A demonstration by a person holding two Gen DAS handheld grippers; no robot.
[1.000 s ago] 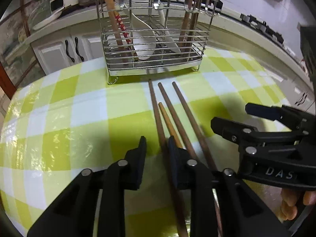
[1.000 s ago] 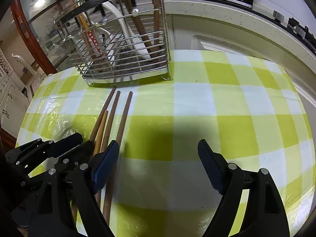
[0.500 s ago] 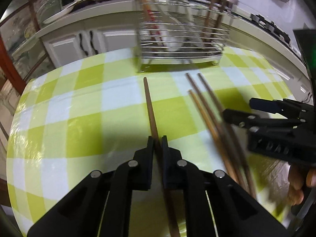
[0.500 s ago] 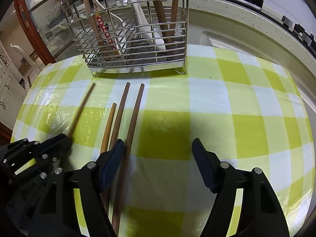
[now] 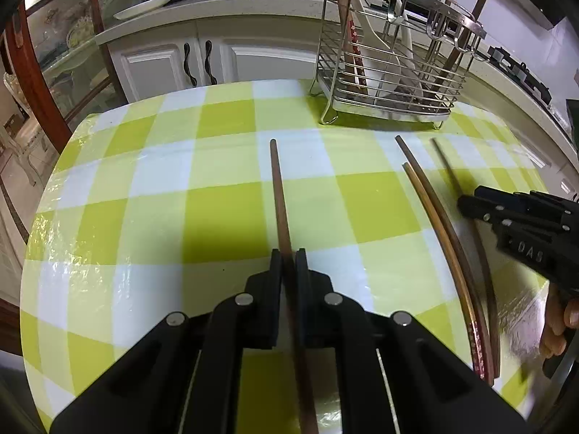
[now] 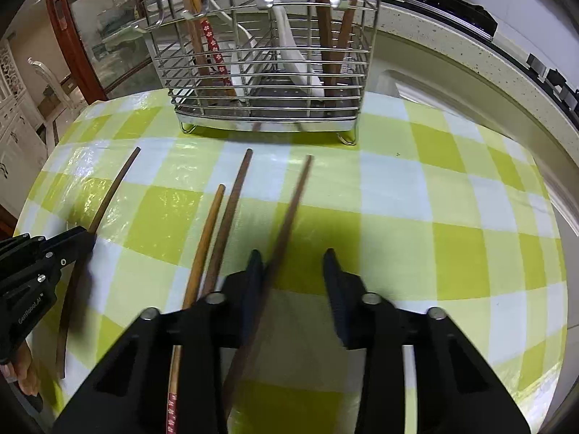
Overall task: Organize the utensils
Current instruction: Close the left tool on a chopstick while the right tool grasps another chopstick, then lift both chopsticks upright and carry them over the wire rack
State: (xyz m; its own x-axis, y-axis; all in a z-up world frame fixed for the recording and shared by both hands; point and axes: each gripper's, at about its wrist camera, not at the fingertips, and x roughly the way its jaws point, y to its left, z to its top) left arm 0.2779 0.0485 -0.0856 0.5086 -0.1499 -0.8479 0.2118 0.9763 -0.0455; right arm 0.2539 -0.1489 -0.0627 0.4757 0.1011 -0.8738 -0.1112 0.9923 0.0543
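chopstick (image 5: pixel 280 199) now sits clamped in left gripper (image 5: pixel 288 264), pulled clear of the rest; right gripper (image 6: pixel 289 264) has just been closing, narrow around another chopstick (image 6: pixel 289 213), pads not yet pinching.

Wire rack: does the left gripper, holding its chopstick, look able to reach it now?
Probably yes. The left gripper is shut on one chopstick, and only bare tablecloth lies between it and the wire rack; the other chopsticks lie off to its right.

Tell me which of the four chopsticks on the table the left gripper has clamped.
The dark chopstick lying alone, apart from the other three, is pinched between the left gripper fingers.
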